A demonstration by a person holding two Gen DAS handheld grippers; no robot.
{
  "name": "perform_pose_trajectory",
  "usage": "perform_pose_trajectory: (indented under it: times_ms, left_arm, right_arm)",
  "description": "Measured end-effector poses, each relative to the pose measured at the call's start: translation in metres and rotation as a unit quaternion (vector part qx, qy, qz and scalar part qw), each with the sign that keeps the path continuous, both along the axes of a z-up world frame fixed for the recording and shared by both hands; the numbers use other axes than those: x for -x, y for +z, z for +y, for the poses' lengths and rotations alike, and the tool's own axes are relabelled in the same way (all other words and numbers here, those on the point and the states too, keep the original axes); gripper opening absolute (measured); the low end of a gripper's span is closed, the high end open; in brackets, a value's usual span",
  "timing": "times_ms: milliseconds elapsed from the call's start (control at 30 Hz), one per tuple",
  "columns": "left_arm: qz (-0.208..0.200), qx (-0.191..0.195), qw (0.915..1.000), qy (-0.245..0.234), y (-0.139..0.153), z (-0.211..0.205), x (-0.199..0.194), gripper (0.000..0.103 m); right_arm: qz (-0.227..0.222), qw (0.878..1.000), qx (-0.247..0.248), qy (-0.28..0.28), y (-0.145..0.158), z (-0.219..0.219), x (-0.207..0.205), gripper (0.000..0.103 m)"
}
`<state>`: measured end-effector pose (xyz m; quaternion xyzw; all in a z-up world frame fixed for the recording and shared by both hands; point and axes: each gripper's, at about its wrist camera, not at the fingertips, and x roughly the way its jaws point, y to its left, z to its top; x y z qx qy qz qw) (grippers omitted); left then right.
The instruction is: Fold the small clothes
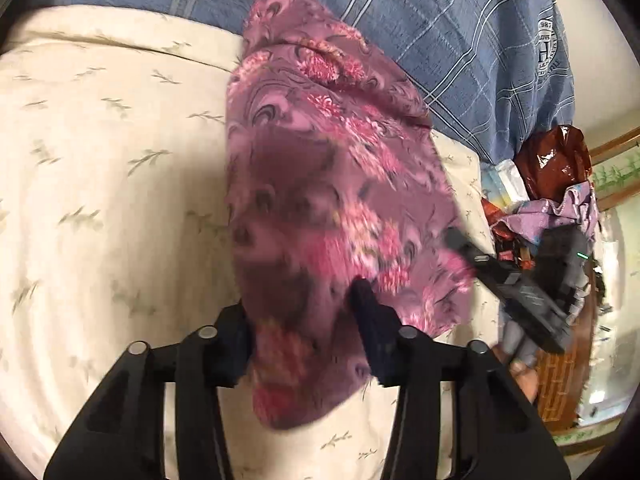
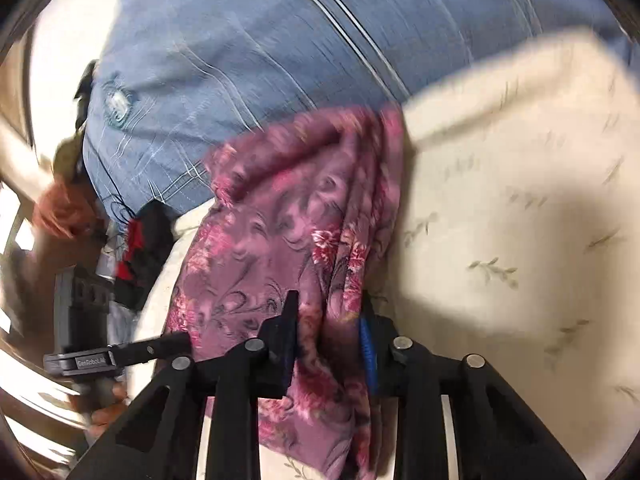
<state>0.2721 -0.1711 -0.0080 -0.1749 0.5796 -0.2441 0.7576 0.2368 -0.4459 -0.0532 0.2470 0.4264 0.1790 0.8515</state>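
Bed with cream leaf-print sheet (image 1: pixel 100 160) carries everything. Blue plaid blanket (image 1: pixel 460 40) heaped along its far edge. Purple floral cloth (image 1: pixel 320 168) hangs in mid-bed, lifted off the sheet. Left tool (image 1: pixel 304 320) clamps the cloth's near edge; right tool (image 2: pixel 328 320) pinches a bunched fold of it. Frames blurred.

Readable markings: one brand name and one partly legible crest.

"GenRobot.AI" is printed in pale letters on the grey body of the left gripper (image 2: pixel 182 342), seen from the right wrist. A round white crest is printed on the blue checked blanket (image 1: pixel 460 40); only "1987" and a large "H" can be made out, its ring lettering being too small.
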Motion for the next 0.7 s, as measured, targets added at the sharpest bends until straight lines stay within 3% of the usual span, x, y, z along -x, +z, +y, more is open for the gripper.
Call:
perform_pose_trajectory:
  times_ms: [33,100,167,200,267,300,333,367,400,433,467,500,567,600,667,700]
  left_arm:
    - [-0.011,-0.009,0.9999,0.006,0.008,-0.002,0.006,0.037]
    - [-0.004,-0.025,0.9996,0.011,-0.005,-0.005,0.010,0.035]
    - [-0.012,-0.029,0.9994,0.019,-0.010,-0.006,0.014,0.031]
    - [-0.011,-0.035,0.9991,0.020,-0.006,-0.005,0.016,0.031]
    - [-0.031,-0.054,0.9979,0.018,0.007,-0.002,0.024,0.031]
    - [-0.049,-0.065,0.9965,0.018,0.016,0.002,0.031,0.031]
    - [-0.066,-0.075,0.9949,0.016,0.023,0.002,0.036,0.037]
    - [-0.075,-0.081,0.9938,0.013,0.027,0.000,0.038,0.052]
    - [-0.080,-0.087,0.9929,0.015,0.029,-0.003,0.038,0.059]
    - [-0.079,-0.086,0.9930,0.020,0.027,-0.004,0.037,0.064]
    - [-0.070,-0.078,0.9943,0.022,0.024,-0.005,0.034,0.064]
    - [-0.055,-0.069,0.9959,0.022,0.019,-0.008,0.030,0.064]
    - [-0.029,-0.039,0.9986,0.021,0.012,-0.008,0.031,0.061]
    - [-0.032,-0.039,0.9985,0.020,0.013,-0.008,0.033,0.061]
    - [-0.044,-0.074,0.9961,0.015,0.008,-0.010,0.036,0.061]
    - [-0.041,-0.091,0.9950,0.012,0.001,-0.011,0.036,0.061]
  right_arm:
    - [-0.029,0.999,-0.018,-0.017,0.011,-0.005,0.015,0.018]
    - [-0.034,0.998,-0.020,-0.045,0.006,-0.016,0.025,0.005]
    - [0.035,0.997,0.024,-0.060,-0.023,-0.020,0.017,0.001]
    - [0.035,0.997,0.011,-0.065,-0.027,-0.026,0.021,0.000]
    - [0.024,0.997,-0.004,-0.076,-0.016,-0.035,0.033,0.011]
    - [0.014,0.997,-0.021,-0.074,-0.009,-0.038,0.039,0.011]
    - [0.006,0.997,-0.042,-0.065,-0.001,-0.037,0.038,0.012]
    - [0.000,0.997,-0.053,-0.058,0.002,-0.037,0.038,0.019]
    - [0.000,0.997,-0.055,-0.055,0.004,-0.029,0.034,0.029]
    - [0.005,0.998,-0.047,-0.052,0.005,-0.023,0.032,0.055]
    - [0.007,0.998,-0.038,-0.052,0.006,-0.016,0.030,0.060]
    - [0.008,0.999,-0.027,-0.046,0.003,-0.009,0.027,0.057]
    - [0.017,1.000,0.012,0.003,0.000,0.024,0.019,0.007]
    - [0.006,1.000,0.025,0.015,0.005,0.028,0.024,0.006]
    - [-0.035,0.999,0.025,0.005,0.019,0.030,0.036,0.006]
    - [-0.035,0.999,0.020,-0.009,0.016,0.026,0.036,0.006]
